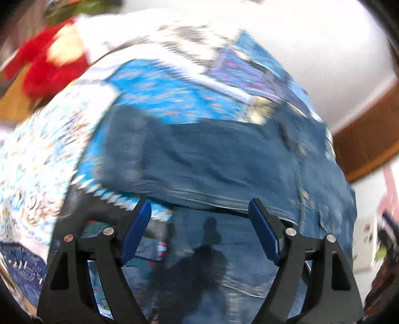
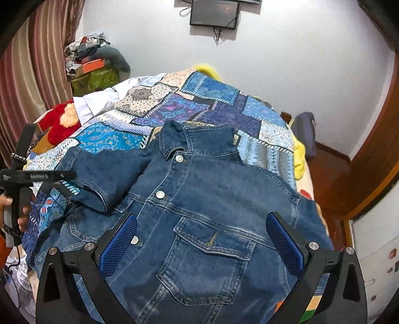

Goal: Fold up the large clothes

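Observation:
A dark blue denim jacket (image 2: pixel 199 199) lies front-up on the patchwork bedspread (image 2: pixel 199 104), collar toward the far wall. Its left sleeve (image 2: pixel 104 172) is folded inward across the chest. My right gripper (image 2: pixel 200 236) is open and empty, hovering over the jacket's chest pocket (image 2: pixel 207 261). My left gripper (image 1: pixel 199 224) is open and empty above the jacket (image 1: pixel 212 162); that view is blurred by motion. In the right wrist view the left gripper (image 2: pixel 62 174) sits at the left edge, beside the folded sleeve.
A red plush toy (image 2: pixel 62 119) and a white garment (image 2: pixel 99 102) lie at the bed's far left. A yellow blanket (image 2: pixel 299 152) hangs off the right side. A striped curtain (image 2: pixel 30 74), a cluttered box pile (image 2: pixel 92 62) and a wall screen (image 2: pixel 214 12) stand behind.

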